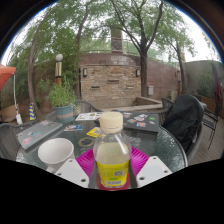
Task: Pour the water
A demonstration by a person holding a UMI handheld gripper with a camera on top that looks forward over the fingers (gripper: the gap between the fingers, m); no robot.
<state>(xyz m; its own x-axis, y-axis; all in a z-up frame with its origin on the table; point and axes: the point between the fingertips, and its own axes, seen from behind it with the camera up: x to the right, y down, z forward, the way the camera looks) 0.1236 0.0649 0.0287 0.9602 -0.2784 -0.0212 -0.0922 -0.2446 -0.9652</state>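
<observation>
A clear plastic bottle (112, 157) with a yellow label and a pale cap stands upright between my fingers, and both pink pads (137, 159) press on its sides. My gripper (112, 170) is shut on the bottle, above a round glass table (160, 140). A white paper cup (55, 152) sits on the table just left of the bottle, its mouth facing up.
Magazines and papers (85, 124) lie across the far part of the table. A black bag (183, 117) rests on a chair to the right. A potted plant (63, 100) stands at the left, with a brick fireplace (112, 78) and trees beyond.
</observation>
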